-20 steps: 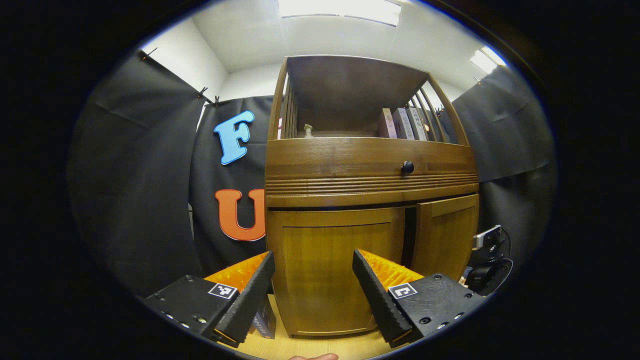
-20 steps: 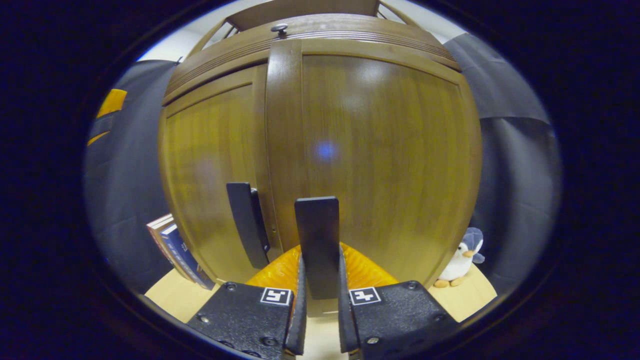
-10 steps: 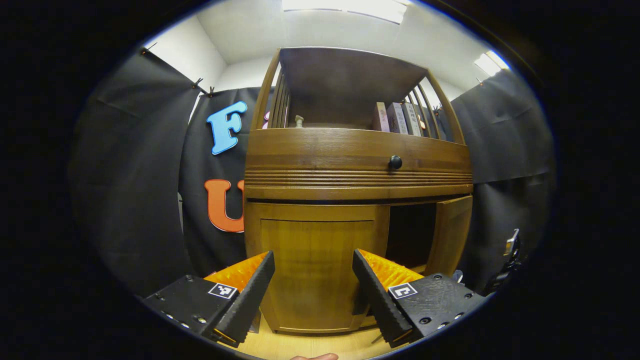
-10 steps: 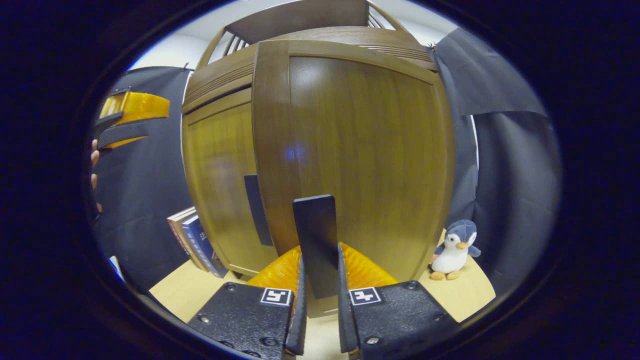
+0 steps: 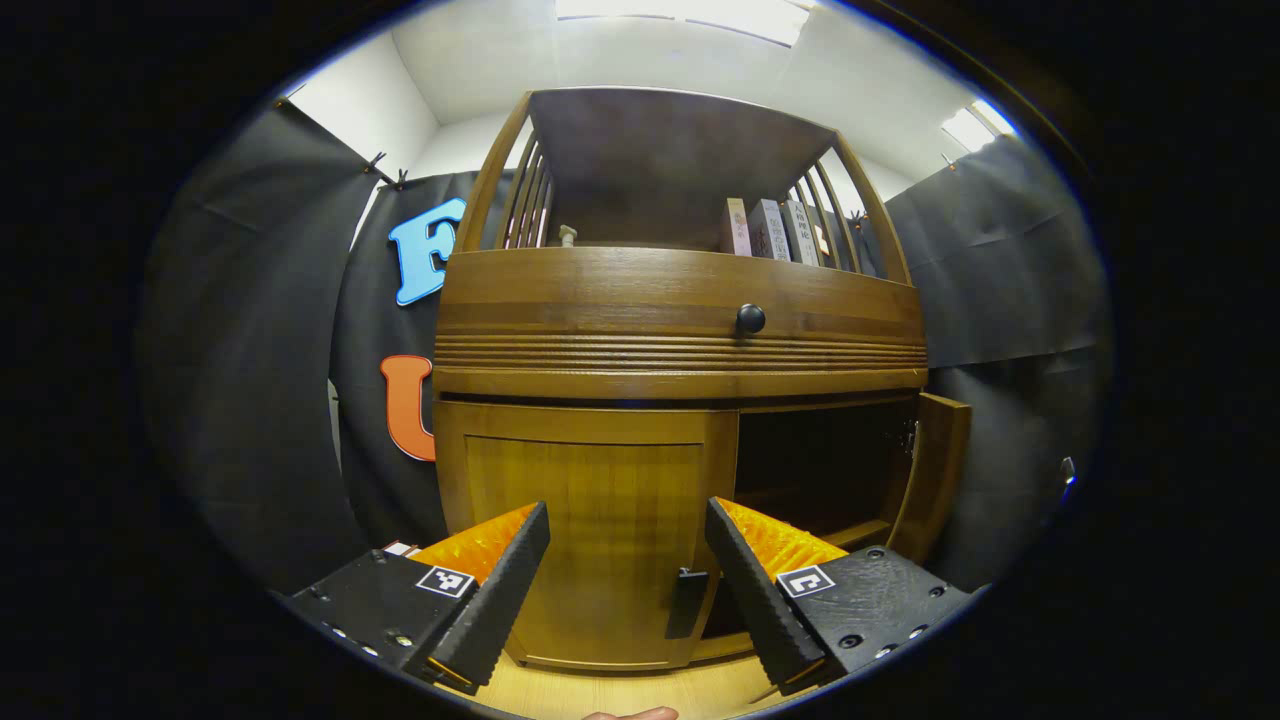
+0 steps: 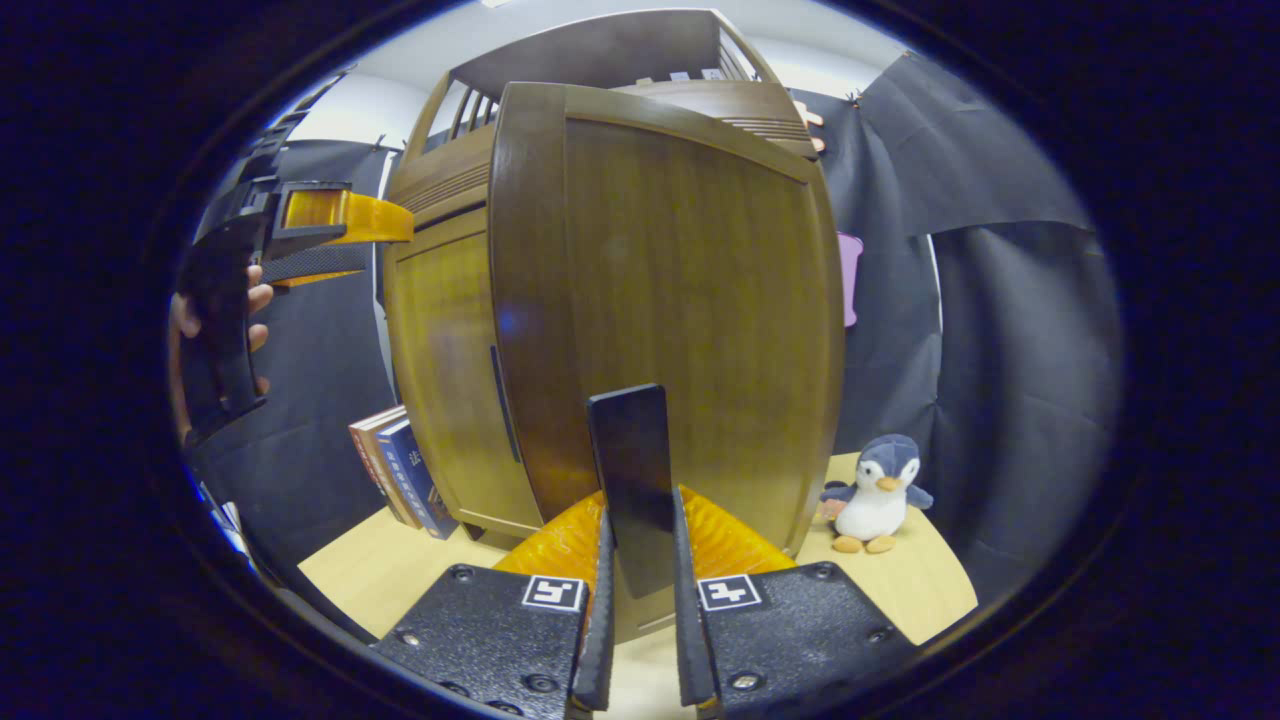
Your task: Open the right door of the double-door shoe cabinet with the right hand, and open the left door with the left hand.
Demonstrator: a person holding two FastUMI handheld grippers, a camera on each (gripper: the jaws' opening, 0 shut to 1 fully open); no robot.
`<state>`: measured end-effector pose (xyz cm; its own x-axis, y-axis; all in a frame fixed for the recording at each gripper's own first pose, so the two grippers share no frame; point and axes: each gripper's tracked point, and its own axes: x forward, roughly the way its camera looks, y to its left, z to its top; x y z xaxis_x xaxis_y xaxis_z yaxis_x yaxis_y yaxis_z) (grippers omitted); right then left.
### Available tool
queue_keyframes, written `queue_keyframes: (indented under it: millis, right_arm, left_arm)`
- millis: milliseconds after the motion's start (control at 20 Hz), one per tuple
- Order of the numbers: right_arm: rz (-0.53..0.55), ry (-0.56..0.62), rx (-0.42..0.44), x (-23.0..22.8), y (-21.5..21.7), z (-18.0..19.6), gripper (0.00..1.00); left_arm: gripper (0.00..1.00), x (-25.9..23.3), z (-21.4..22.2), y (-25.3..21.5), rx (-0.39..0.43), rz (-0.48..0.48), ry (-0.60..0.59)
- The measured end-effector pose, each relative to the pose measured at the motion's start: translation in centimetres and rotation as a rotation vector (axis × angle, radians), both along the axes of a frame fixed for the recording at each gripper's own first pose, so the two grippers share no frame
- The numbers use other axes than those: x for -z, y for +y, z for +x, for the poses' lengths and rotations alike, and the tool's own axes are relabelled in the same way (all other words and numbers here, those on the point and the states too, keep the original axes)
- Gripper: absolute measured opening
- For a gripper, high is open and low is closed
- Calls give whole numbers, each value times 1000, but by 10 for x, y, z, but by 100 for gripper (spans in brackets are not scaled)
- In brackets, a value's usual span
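While the right gripper (image 6: 640, 600) stays clamped on the dark handle (image 6: 630, 480) of the right door (image 6: 690, 300), that door stands swung well open. The left door (image 5: 585, 530) remains closed, its own handle (image 5: 688, 602) untouched between the left gripper's (image 5: 628, 575) spread fingers. One of two doors is done. Count: two doors, two handles, one drawer knob (image 5: 750, 318), one penguin toy (image 6: 877, 492).

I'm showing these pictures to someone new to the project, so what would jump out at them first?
Most striking is the wooden shoe cabinet: its right door stands swung wide open, the right tool shut on its dark handle. In the left gripper view the open side is a dark hollow, while the left door is closed, the open left tool hovering before it. A plush penguin sits on the floor beside the cabinet.
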<state>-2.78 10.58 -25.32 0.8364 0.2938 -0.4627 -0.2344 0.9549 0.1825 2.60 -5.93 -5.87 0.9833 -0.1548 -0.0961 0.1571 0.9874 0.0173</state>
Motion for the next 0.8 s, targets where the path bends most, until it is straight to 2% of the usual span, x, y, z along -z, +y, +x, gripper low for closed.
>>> queue_keyframes:
  millis: [250, 500, 650, 750, 800]
  right_arm:
    - [-61, -11, 39, -1, -33, -18, 29]
    - [-50, 22, 86, -3, -64, -30, 24]
    - [-62, 56, 108, 6, -84, -37, 22]
    - [-79, 110, 138, 21, -102, -46, 19]
    - [-69, 90, 161, 15, -112, -42, 19]
  left_arm:
    - [94, 1, 4, -15, 16, 6, -16]
    - [94, 7, 9, -29, 17, -22, -2]
    - [94, 12, 11, -37, 37, 0, -1]
    - [94, 13, 15, -29, 17, 31, -11]
    - [94, 15, 19, -27, 9, 37, -9]
